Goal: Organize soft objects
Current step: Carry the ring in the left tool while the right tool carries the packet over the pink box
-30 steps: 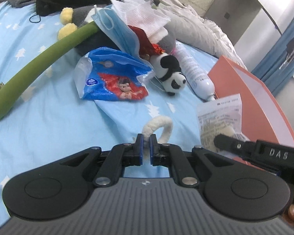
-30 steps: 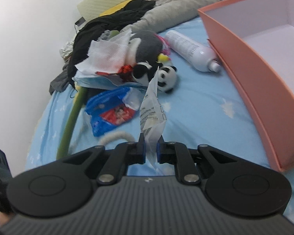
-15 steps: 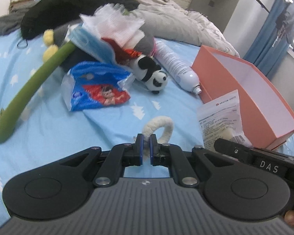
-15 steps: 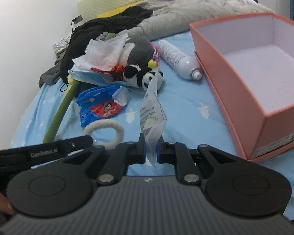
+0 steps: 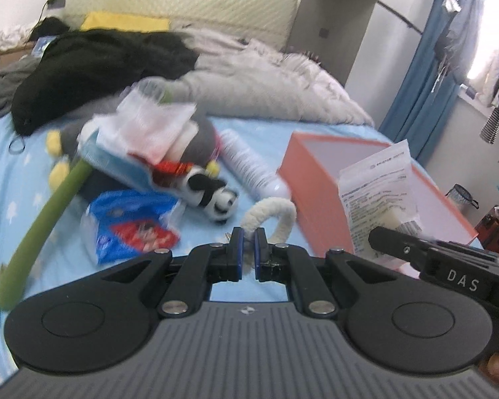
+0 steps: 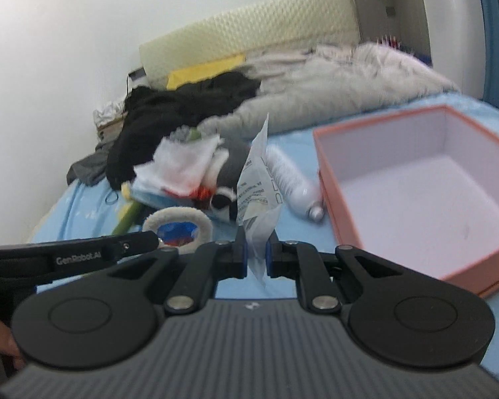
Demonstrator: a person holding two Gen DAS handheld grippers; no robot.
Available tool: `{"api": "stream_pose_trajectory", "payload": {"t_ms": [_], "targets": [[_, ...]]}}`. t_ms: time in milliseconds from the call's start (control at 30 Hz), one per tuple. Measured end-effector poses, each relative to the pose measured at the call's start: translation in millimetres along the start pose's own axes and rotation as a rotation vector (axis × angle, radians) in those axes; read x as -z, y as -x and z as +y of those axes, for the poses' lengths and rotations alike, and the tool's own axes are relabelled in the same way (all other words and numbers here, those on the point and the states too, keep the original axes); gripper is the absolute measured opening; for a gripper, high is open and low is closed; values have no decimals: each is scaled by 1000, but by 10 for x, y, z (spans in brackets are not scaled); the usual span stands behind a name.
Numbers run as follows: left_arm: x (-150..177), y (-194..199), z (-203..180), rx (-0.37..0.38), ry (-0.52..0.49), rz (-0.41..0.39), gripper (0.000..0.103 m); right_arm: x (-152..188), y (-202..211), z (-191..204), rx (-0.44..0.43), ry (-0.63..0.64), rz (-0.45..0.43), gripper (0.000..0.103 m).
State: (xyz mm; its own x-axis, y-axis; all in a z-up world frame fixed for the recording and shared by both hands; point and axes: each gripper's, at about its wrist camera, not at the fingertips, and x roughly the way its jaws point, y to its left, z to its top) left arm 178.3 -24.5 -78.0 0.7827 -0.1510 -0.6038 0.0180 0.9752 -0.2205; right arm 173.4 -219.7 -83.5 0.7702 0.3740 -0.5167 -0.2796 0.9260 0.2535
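Observation:
My left gripper (image 5: 246,234) is shut on a white fluffy ring (image 5: 271,214), lifted above the blue bedsheet; the ring (image 6: 178,219) also shows at the left of the right wrist view. My right gripper (image 6: 255,242) is shut on a clear printed plastic packet (image 6: 254,193), which stands up edge-on; the same packet (image 5: 379,189) appears at the right of the left wrist view. An open pink box (image 6: 425,186) lies on the bed to the right, nothing in it. A heap with a panda plush (image 5: 213,194), a grey plush, tissues and a face mask sits behind.
A long green plush stem (image 5: 46,212), a blue snack bag (image 5: 133,226) and a white spray bottle (image 5: 249,169) lie on the sheet. Black clothes (image 5: 93,66) and a grey duvet (image 5: 266,89) fill the head of the bed. Blue curtains (image 5: 425,76) hang at the right.
Both grippers have risen from the bed with the ring and the packet still gripped. The view has tilted up, so the headboard, the wall and the box's inside now show.

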Motion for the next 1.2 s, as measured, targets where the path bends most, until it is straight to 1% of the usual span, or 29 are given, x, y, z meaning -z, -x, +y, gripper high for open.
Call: {"api": "stream_pose_trajectory", "payload": {"t_ms": [267, 400, 533, 633, 800, 933, 967, 1033, 1200], "targets": [[-392, 84, -327, 53, -32, -58, 8, -420, 300, -94, 37, 57, -109, 13], [-571, 154, -533, 76, -63, -97, 8, -639, 445, -145, 70, 92, -160, 13], [-738, 143, -748, 104, -89, -119, 8, -840, 555, -281, 101, 104, -195, 13], [-836, 82, -917, 131, -107, -120, 8, -970, 586, -412, 133, 108, -207, 13], [-939, -153, -1209, 173, -129, -84, 8, -1081, 547, -714, 186, 85, -172, 13], [-982, -415, -1377, 219, -134, -26, 8, -1089, 443, -1001, 216, 52, -107, 13], [-989, -477, -1419, 227, -141, -13, 8, -1082, 414, -1086, 209, 36, -87, 13], [-989, -589, -1504, 228, -151, 11, 8, -1060, 366, -1206, 216, 20, -53, 13], [-974, -893, -1732, 214, -213, 61, 8, -1018, 242, -1383, 257, 38, 12, 13]]}}
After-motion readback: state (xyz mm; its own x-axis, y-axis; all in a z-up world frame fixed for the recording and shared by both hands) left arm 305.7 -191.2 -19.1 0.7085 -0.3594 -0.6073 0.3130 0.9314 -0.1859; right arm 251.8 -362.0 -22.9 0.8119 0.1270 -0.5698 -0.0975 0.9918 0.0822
